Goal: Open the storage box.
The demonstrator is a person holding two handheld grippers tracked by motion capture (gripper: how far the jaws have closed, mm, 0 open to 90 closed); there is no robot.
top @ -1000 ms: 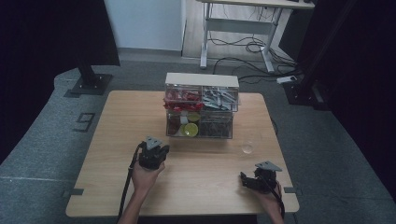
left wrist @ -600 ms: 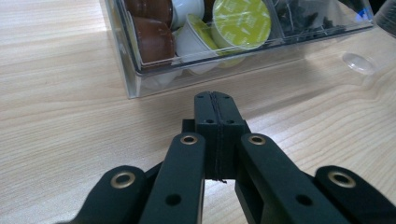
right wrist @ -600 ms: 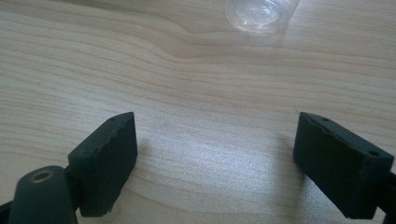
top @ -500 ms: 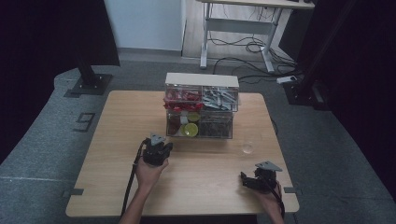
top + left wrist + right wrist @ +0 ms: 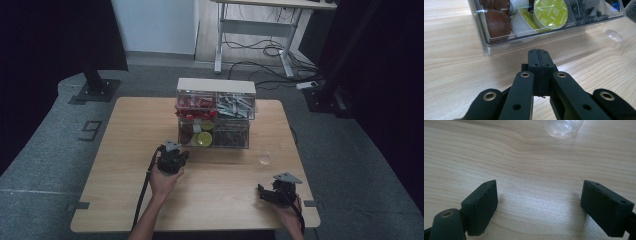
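My left gripper [image 5: 181,156] has its 2 jaws pressed together with nothing between them, and it rests on the table [image 5: 120,150] just in front of the clear organizer box [image 5: 215,120], near the lower compartment with the green coffee capsule [image 5: 551,13]. My right gripper [image 5: 539,202] has its jaws spread wide, well apart from the box. A small clear cup [image 5: 264,159] stands between the box and this gripper.

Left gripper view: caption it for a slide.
Shut hand-held gripper poised before the clear organiser of coffee capsules.
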